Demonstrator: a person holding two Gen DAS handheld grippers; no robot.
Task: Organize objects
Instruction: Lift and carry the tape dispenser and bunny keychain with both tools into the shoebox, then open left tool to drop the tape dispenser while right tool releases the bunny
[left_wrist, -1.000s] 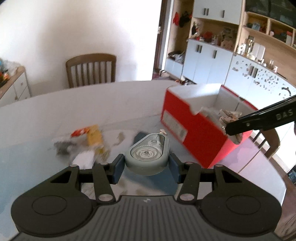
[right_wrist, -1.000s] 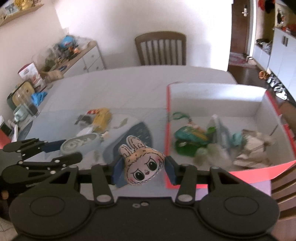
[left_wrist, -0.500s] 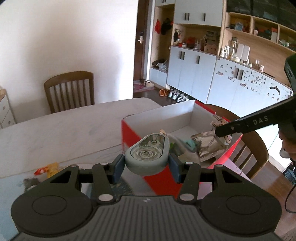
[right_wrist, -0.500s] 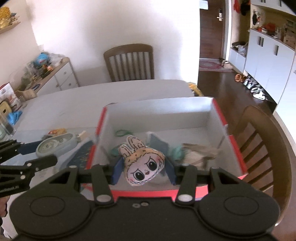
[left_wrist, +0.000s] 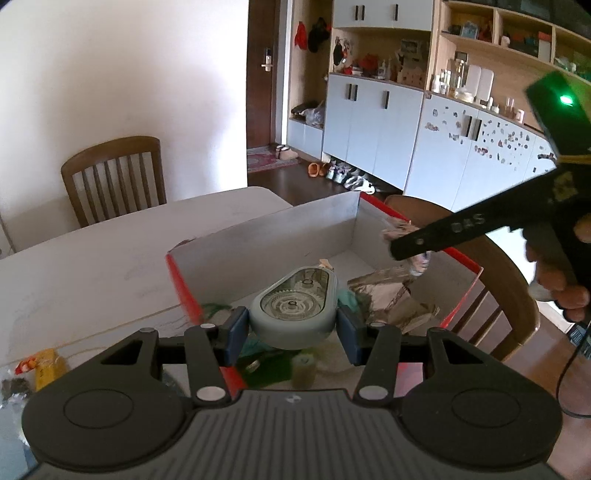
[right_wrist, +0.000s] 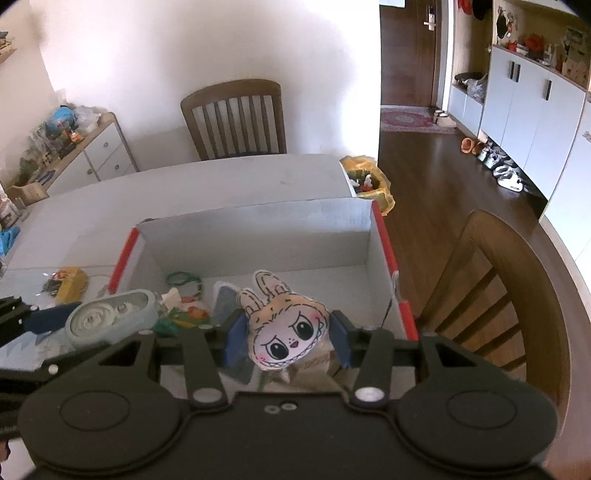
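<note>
Over the red box (left_wrist: 184, 284) with its pale grey inner walls, I read both grippers as loaded. From the left wrist view, the left gripper (left_wrist: 293, 328) has its blue pads (left_wrist: 236, 332) pinching a grey-green correction tape dispenser (left_wrist: 295, 308). This teardrop casing has a clear window showing its gear wheels; its long axis runs toward 1 o'clock, narrow end away from the camera.

Only this view shows a person's hand (left_wrist: 561, 273) at 3 o'clock carrying the right gripper's body, one black finger of which crosses the box's far corner at 2 o'clock. It also shows crumpled foil wrappers (left_wrist: 391, 295) lying in the box beyond the dispenser.

From the right wrist view, the right gripper (right_wrist: 286, 338) pinches a flat plush rabbit-face charm (right_wrist: 286, 328) between its pads. The charm has a tan fringe, a pale pink face, large dark eyes and a toothy grin. Its long axis runs toward 12 o'clock, ears pointing away from the camera, face toward the lens.

Only this view shows the dispenser side-on at 9 o'clock, a green cord loop (right_wrist: 184, 280) on the box floor, a yellow packet (right_wrist: 72, 288) on the white table (right_wrist: 221, 177) at 10 o'clock, and a wooden chair (right_wrist: 509, 295) at 3 o'clock.
</note>
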